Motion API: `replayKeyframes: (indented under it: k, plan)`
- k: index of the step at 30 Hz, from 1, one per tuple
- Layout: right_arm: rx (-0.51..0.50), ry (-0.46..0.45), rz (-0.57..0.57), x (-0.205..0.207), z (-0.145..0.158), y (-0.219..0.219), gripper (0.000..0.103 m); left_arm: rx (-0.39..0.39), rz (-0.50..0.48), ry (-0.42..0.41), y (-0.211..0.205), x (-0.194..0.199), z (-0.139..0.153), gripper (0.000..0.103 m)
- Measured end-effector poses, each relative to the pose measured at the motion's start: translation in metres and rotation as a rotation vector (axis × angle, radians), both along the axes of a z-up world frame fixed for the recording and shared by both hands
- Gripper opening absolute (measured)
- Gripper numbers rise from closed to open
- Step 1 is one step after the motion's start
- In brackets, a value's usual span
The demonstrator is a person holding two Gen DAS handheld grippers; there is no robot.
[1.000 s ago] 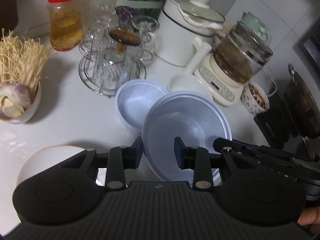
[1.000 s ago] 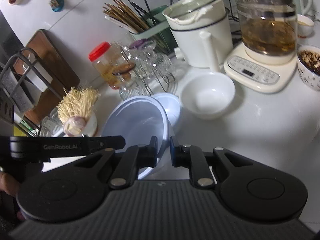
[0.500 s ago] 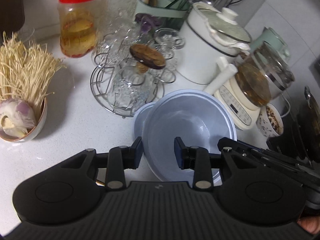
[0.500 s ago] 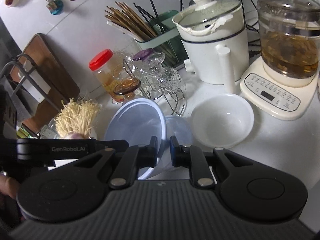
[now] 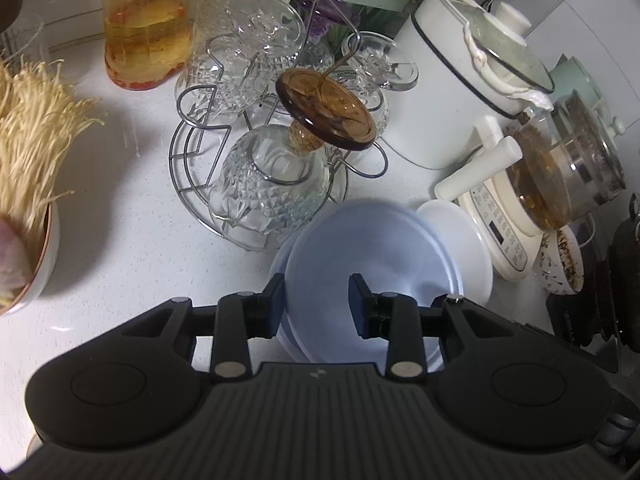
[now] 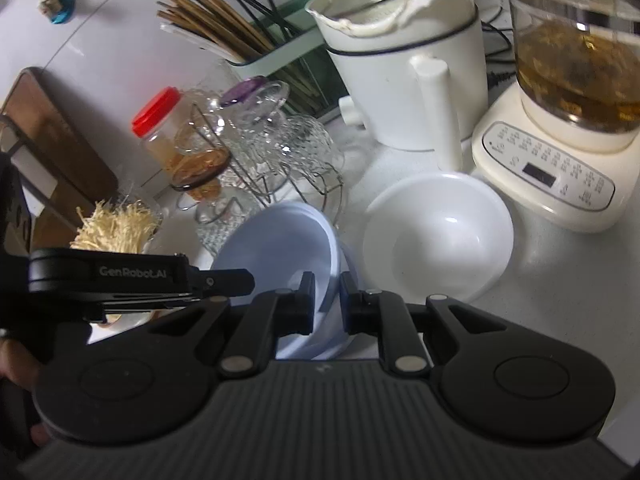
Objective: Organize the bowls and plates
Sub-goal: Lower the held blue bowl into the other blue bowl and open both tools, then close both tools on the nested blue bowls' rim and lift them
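Observation:
My right gripper (image 6: 327, 296) is shut on the rim of a large pale blue bowl (image 6: 276, 252) and holds it tilted over a smaller blue bowl (image 6: 349, 268), whose edge shows beside it. In the left wrist view the large blue bowl (image 5: 372, 248) covers most of the smaller one (image 5: 280, 256). My left gripper (image 5: 318, 300) is open, its fingers on either side of the large bowl's near rim without pinching it. A white bowl (image 6: 438, 236) sits to the right on the counter and also shows in the left wrist view (image 5: 460, 236).
A wire rack of glass cups (image 5: 264, 152) stands just behind the bowls. A white pot (image 6: 400, 64), a glass kettle on its base (image 6: 560, 120), a red-lidded jar (image 6: 168, 136), a chopstick holder (image 6: 256, 52) and a bowl of enoki mushrooms (image 5: 28, 184) crowd the counter.
The large blue bowl, held by my right gripper, has moved back and over the smaller blue bowl. Both grippers have moved forward toward the glass rack.

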State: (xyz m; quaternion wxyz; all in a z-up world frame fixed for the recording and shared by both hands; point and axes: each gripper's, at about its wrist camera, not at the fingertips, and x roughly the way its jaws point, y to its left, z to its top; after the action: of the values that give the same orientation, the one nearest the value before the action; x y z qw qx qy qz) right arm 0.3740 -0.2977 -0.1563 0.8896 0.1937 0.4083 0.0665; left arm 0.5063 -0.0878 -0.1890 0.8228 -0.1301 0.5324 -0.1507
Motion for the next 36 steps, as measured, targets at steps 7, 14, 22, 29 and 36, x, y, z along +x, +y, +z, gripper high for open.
replayKeyframes:
  k: [7, 14, 22, 29, 36]
  plan:
    - [-0.003, 0.003, -0.018, 0.004, -0.002, 0.001, 0.017, 0.01, -0.007, -0.006, 0.0, 0.007, 0.002, 0.038]
    - [0.0, 0.016, -0.016, 0.003, -0.001, 0.003, 0.018, 0.014, 0.015, 0.0, 0.009, 0.002, 0.004, 0.05]
    - [0.028, 0.011, -0.037, -0.005, 0.003, -0.004, 0.061, 0.027, 0.039, -0.006, 0.017, 0.0, 0.003, 0.064]
    - [0.006, 0.036, -0.065, -0.002, -0.004, -0.011, 0.06, 0.029, 0.044, -0.008, 0.015, 0.001, 0.0, 0.064]
    - [0.032, 0.068, -0.049, 0.005, -0.016, -0.01, 0.051, 0.027, 0.049, 0.024, 0.013, 0.007, -0.012, 0.063]
